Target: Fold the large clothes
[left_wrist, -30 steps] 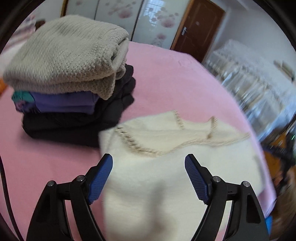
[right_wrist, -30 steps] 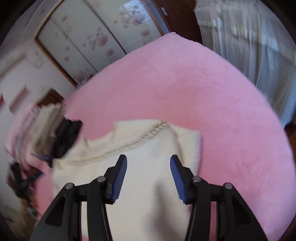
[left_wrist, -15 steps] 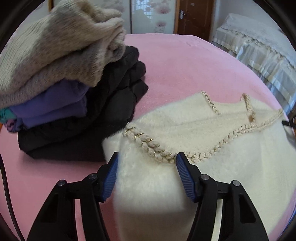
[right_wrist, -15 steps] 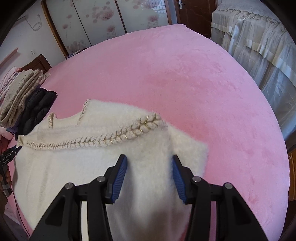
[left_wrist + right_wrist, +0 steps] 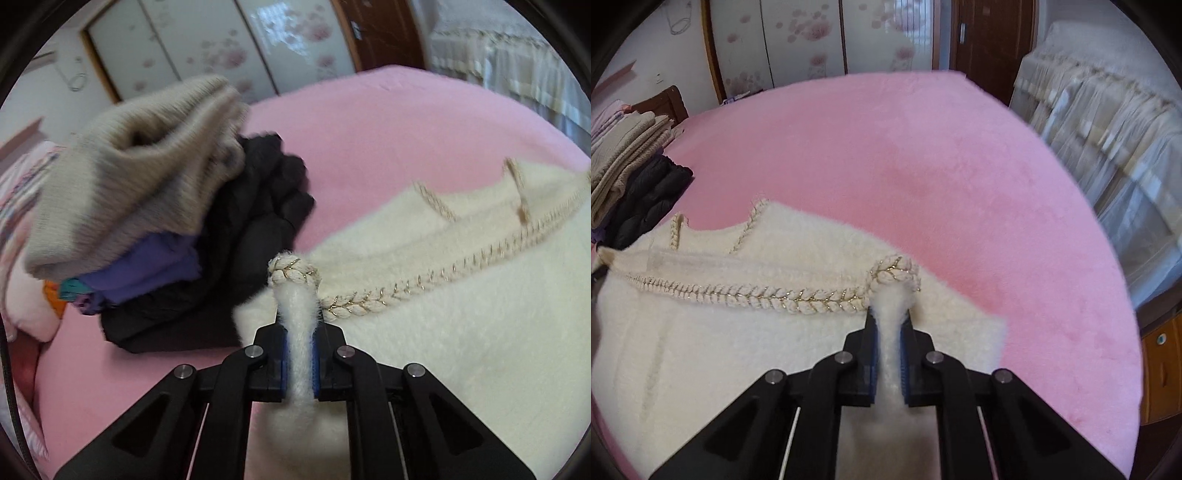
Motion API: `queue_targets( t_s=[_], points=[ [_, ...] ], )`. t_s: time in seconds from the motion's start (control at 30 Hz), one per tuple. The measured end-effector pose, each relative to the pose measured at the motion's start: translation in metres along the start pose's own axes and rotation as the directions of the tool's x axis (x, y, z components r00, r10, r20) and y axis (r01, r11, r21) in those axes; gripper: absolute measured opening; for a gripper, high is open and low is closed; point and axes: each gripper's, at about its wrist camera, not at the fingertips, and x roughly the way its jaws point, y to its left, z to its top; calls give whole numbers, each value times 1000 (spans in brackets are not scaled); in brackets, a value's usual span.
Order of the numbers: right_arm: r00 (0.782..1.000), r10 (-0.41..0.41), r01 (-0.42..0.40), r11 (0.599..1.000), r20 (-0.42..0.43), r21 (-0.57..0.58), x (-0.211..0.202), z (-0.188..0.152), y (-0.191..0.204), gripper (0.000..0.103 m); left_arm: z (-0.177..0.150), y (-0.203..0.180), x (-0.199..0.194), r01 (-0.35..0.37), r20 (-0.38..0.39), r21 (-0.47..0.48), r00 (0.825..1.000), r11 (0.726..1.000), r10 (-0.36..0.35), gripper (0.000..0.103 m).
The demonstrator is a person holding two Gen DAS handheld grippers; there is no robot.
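Left wrist view has the left gripper (image 5: 298, 345) clamped tight on a pinched-up ridge of the cream sweater (image 5: 461, 332), the fluffy fabric squeezed into a narrow white strip between the blue pads, with a knot of braided trim (image 5: 293, 271) poking up just past the tips. That trim is a thick rope-like braid with thin gold thread woven in, and it runs off to the right along the sweater's edge. The sweater itself is super fuzzy, almost fur-like, lying spread on the pink blanket (image 5: 406, 122), which looks soft and velvety. Just to the left of it, touching its corner, sits a stack of folded clothes (image 5: 155, 206): a chunky ribbed beige knit on top, something smooth and purple under that, then a puffy black piece at the bottom. From the right wrist view it's the same deal, the right gripper (image 5: 889, 334) squeezed shut on another fold of the sweater at the other end of the braid, trim curled over right at the fingertips. Behind the bed there's a wardrobe (image 5: 812, 40) with frosted floral panels and a dark wooden door (image 5: 993, 44).
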Motion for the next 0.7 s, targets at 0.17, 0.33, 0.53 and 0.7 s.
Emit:
queue_targets(
  t_s=[0.17, 0.33, 0.53, 0.7],
  points=[
    [985, -51, 41, 997, 163, 63, -49, 2, -3, 7, 16, -5, -39, -99, 127, -25, 987, 995, 101, 7],
    [968, -101, 72, 989, 230, 131, -61, 27, -13, 7, 44, 2, -25, -149, 128, -116, 978, 982, 164, 7],
    [967, -160, 140, 984, 196, 114, -18, 54, -5, 7, 62, -10, 29, -215, 55, -144, 973, 966, 224, 7],
    [975, -195, 181, 975, 109, 131, 32, 53, -8, 7, 57, -19, 80, -261, -22, -128, 965, 957, 260, 7]
  ],
)
